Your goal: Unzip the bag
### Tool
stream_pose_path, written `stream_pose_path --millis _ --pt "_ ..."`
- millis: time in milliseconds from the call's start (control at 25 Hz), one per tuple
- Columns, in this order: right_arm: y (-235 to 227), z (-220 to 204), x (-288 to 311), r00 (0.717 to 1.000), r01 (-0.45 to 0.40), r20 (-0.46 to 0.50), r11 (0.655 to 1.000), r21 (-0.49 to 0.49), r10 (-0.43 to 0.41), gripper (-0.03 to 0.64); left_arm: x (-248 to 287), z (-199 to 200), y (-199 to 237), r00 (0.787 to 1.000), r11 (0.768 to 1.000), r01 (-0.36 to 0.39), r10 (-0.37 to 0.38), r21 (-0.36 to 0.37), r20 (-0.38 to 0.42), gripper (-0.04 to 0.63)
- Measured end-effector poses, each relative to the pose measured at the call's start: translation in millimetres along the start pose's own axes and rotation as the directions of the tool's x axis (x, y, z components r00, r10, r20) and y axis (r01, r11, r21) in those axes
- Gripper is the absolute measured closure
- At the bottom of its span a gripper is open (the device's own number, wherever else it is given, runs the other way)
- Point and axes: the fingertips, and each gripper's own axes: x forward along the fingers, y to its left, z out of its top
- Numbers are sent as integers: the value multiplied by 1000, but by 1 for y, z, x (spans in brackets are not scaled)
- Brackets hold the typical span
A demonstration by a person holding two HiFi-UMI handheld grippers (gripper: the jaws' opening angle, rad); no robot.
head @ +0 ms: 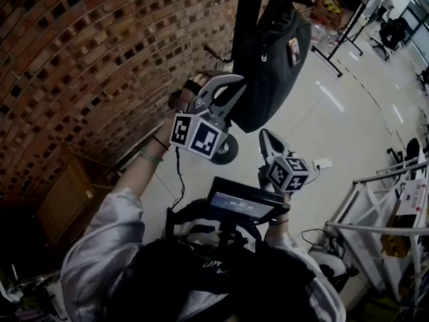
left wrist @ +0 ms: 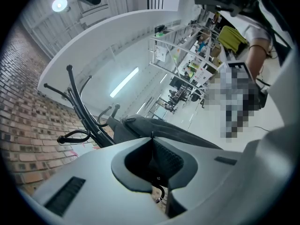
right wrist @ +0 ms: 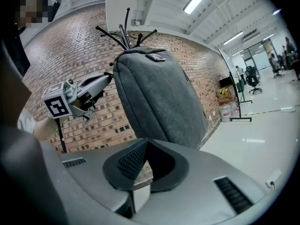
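A dark grey bag (head: 268,66) hangs from a black coat stand (head: 247,12) in front of a brick wall. The left gripper (head: 236,80) is raised to the bag's lower left side with its jaws shut. In the left gripper view its tips (left wrist: 151,137) sit right at the bag's fabric (left wrist: 154,125), and I see nothing pinched between them. The right gripper (head: 265,134) is lower, below the bag and apart from it, shut and empty. The right gripper view looks over its shut tips (right wrist: 146,142) at the bag (right wrist: 159,97), a small metal pull (right wrist: 156,57) on top, and the left gripper (right wrist: 110,77) at the bag's edge.
The brick wall (head: 100,52) runs along the left, with a wooden box (head: 67,200) at its foot. The stand's black base (head: 226,149) is on the glossy floor under the bag. A white metal rack (head: 375,206) stands at the right, and a socket block (head: 322,163) lies on the floor.
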Motion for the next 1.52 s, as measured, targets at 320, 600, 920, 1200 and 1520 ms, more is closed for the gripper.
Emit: stream_pose_path --millis 320,600,920,1200,1520 --pt "3 -3 3 1000 -10 -13 1000 2 10 626 -4 -6 -13 1000 1000 22 -21 4 -14 578" --pt "6 -5 4 1000 -16 -23 1000 3 16 626 -6 -11 -24 998 998 54 -53 30 -27 578" --pt "6 -8 3 999 -17 -30 1000 7 17 626 -9 -16 -36 996 994 81 -79 68 -37 577" --pt "3 -11 1 999 -9 -37 1000 8 10 626 -10 -23 -48 994 990 104 -100 90 -47 577" --pt "0 -13 -1 999 2 -34 1000 6 -2 626 -12 -31 -59 991 987 125 -120 100 -56 577"
